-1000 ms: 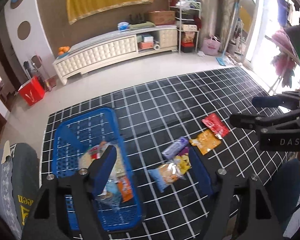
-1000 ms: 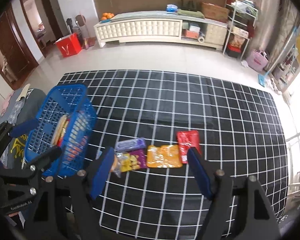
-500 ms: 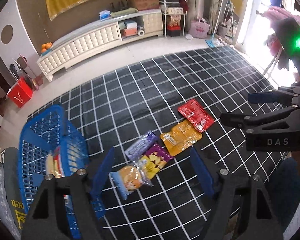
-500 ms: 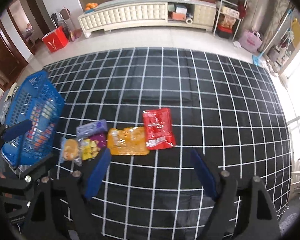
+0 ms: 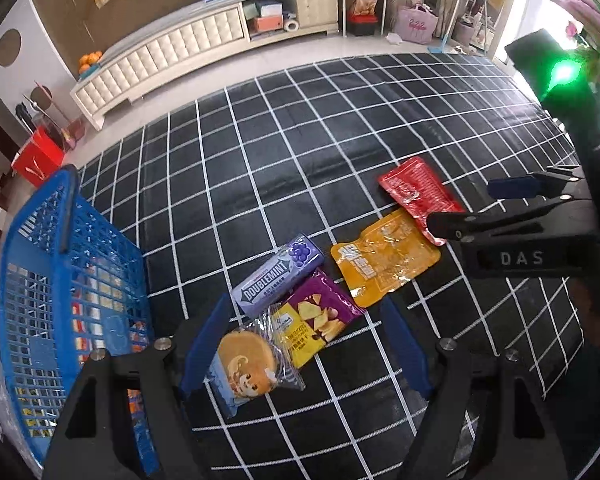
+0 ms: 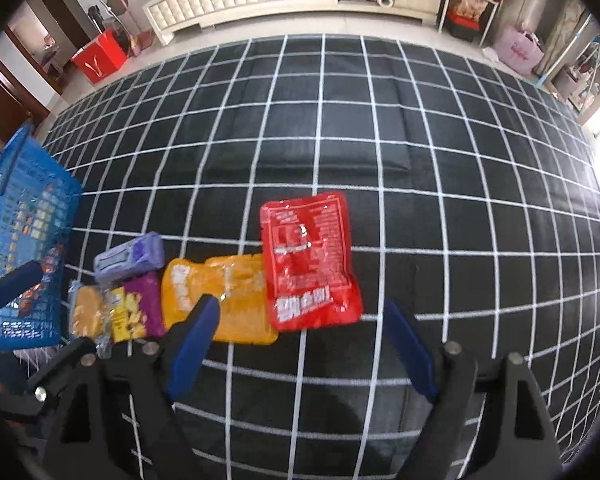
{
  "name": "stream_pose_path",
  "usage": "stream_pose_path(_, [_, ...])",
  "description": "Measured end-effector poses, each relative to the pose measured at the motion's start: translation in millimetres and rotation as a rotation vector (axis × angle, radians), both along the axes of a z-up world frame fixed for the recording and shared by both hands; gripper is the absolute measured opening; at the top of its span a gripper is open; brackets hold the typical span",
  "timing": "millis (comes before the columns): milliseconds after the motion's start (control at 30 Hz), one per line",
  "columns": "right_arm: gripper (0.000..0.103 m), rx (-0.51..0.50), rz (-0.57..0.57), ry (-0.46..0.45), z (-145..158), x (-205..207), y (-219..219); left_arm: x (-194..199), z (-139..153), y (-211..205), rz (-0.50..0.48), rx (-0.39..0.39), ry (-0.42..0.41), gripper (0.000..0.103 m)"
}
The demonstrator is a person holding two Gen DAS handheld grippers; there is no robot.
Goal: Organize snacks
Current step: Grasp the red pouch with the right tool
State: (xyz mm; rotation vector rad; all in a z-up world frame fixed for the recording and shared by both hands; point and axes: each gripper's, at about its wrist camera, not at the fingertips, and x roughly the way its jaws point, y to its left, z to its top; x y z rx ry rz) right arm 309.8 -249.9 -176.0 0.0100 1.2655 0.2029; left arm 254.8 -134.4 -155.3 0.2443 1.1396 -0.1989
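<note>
Five flat snack packs lie in a row right of the blue basket (image 5: 72, 280): cookie pack (image 5: 246, 364), purple-yellow chip pack (image 5: 316, 316), Doublemint pack (image 5: 278, 274), orange pouch (image 5: 384, 258), red pouch (image 6: 310, 260). Left tool (image 5: 304, 344) and right tool (image 6: 300, 344): fingers apart, empty. Black white-gridded mat (image 6: 320, 128) on a tiled floor.

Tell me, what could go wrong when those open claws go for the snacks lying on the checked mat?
The cookie pack, purple chip bag and Doublemint pack overlap, so the left gripper might pinch two together. The right gripper is open over the red pouch, which overlaps the orange pouch; the flat foil could slip.
</note>
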Motion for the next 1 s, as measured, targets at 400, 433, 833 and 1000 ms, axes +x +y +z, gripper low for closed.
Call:
stream_pose_path(400, [0.087, -0.015, 0.007, 0.042, -32.7, 23.8, 1.3, 12.2, -25.1, 6.6, 0.019, -0.001, 0.055, 0.075])
stream_pose_path(433, [0.087, -0.034, 0.013, 0.032, -34.1, 25.7, 0.9, 12.1, -24.9, 7.0, 0.018, -0.003, 0.056, 0.075])
stream_pose_path(833, [0.054, -0.048, 0.106, -0.096, -34.3, -12.6, 11.6, 7.5, -25.3, 13.2, 0.054, 0.005, 0.064, 0.076])
stream_pose_path(1000, [0.023, -0.025, 0.112, -0.139, -19.6, -27.1, 1.2, 3.0, -20.0, 12.0, 0.047, 0.008, 0.057, 0.076])
